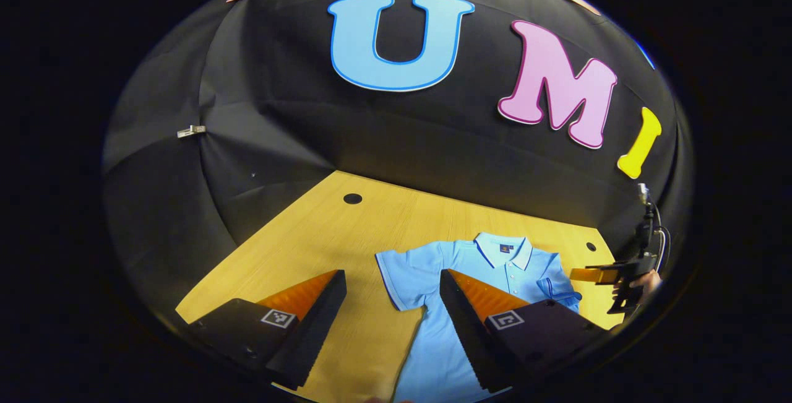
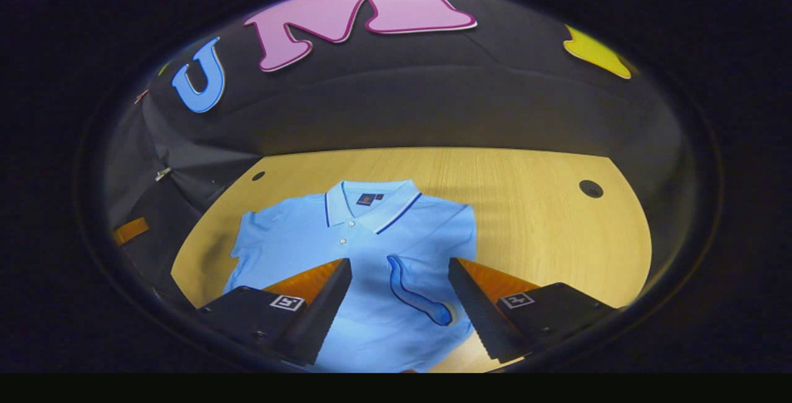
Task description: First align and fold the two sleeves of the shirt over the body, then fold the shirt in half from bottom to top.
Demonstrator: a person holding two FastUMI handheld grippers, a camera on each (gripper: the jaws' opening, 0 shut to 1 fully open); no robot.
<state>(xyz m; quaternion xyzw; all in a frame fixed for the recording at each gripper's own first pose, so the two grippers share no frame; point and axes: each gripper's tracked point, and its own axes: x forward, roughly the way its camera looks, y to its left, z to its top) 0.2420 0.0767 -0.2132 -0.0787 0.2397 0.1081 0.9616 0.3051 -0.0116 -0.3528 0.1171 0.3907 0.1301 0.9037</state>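
Left gripper (image 1: 390, 304): released, hovering above the desk (image 1: 322, 229), empty.
Shirt (image 2: 371, 248): flat, collar toward the wall, long axis running away from both grippers.
Unfolded sleeve (image 1: 402, 279): spread just ahead of the left gripper, nearest to it; bare desk beside it.
Folded sleeve (image 2: 417, 294): lying on the body.
Right gripper (image 2: 399, 304): released, above the folded sleeve.

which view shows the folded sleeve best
The right gripper view: the folded sleeve lies in full between its open fingers, on the shirt body. In the left gripper view the sleeve is small, partly behind a finger.
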